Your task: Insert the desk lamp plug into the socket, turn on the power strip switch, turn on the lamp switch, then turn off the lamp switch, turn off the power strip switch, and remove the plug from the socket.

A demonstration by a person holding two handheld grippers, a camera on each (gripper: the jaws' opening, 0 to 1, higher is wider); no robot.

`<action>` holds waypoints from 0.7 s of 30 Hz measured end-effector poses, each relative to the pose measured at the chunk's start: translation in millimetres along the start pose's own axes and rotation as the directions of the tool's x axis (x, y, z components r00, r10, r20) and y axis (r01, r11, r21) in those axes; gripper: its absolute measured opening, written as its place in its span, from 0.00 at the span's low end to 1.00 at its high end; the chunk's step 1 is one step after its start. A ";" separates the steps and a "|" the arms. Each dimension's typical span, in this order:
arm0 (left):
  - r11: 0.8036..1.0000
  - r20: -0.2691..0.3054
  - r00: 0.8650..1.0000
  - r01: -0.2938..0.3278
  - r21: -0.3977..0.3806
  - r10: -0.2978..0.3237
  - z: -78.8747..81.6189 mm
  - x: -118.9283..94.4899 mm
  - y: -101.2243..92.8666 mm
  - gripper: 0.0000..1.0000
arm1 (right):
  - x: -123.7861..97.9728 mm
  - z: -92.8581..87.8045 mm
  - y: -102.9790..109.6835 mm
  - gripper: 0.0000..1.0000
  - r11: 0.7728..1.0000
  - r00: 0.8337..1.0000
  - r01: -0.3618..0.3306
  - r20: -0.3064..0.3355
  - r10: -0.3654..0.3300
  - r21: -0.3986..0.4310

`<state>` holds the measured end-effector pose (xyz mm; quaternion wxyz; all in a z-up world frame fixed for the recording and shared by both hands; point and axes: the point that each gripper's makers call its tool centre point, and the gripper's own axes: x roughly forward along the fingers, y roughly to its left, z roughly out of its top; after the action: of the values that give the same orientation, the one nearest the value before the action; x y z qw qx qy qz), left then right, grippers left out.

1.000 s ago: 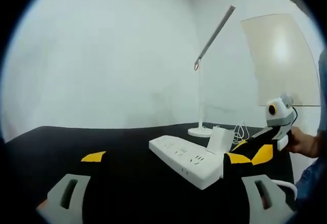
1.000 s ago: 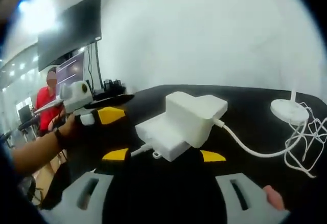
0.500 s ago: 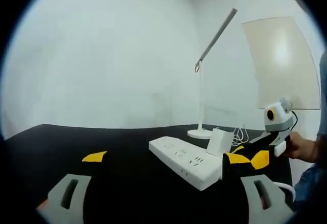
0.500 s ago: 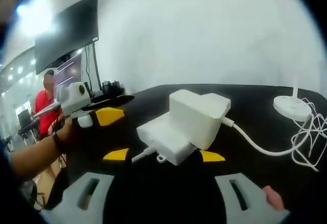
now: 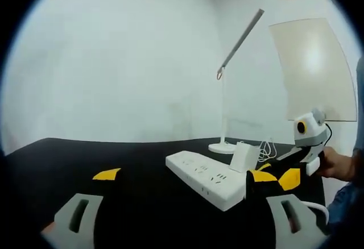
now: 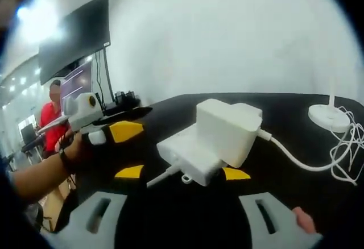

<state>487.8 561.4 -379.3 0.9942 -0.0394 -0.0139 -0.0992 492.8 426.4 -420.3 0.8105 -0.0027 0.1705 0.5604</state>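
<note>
Plug (image 6: 228,131) sits seated in the power strip (image 5: 207,177) on the black table (image 5: 136,164), lamp (image 5: 226,84) standing behind. Left gripper (image 5: 179,218) hangs short of the strip, jaws apart; right gripper (image 6: 179,218) faces the plug, jaws wide, gripping nothing.

– What colours here?
– White power strip (image 5: 207,179), white plug (image 6: 227,131) and white lamp (image 5: 227,84), on a black surface (image 5: 142,192).
– And the tongs?
– Grey, with yellow tips.
</note>
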 end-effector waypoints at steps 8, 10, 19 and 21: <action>1.000 -0.003 1.000 0.002 -0.002 -0.002 -0.6 0.0 0.0 0.84 | 1.6 0.3 -0.1 0.52 1.000 1.000 0.010 0.005 -0.010 0.004; 1.000 -0.006 1.000 0.000 -0.004 0.000 -1.0 0.1 0.8 0.83 | 1.8 1.2 -0.7 0.52 1.000 1.000 0.013 0.010 -0.013 0.008; 1.000 -0.011 1.000 -0.001 0.001 0.001 -2.2 0.2 -0.4 0.82 | 2.3 4.4 -4.7 0.52 0.999 0.999 0.012 0.036 -0.014 0.044; 1.000 -0.011 1.000 0.000 0.001 0.000 -1.8 0.5 -0.7 0.82 | 2.6 4.5 -6.0 0.52 0.999 0.999 0.011 0.038 -0.013 0.052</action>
<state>488.2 560.5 -381.0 0.9943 -0.0385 -0.0085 -0.0992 500.3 427.4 -417.9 0.8169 0.0280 0.1692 0.5508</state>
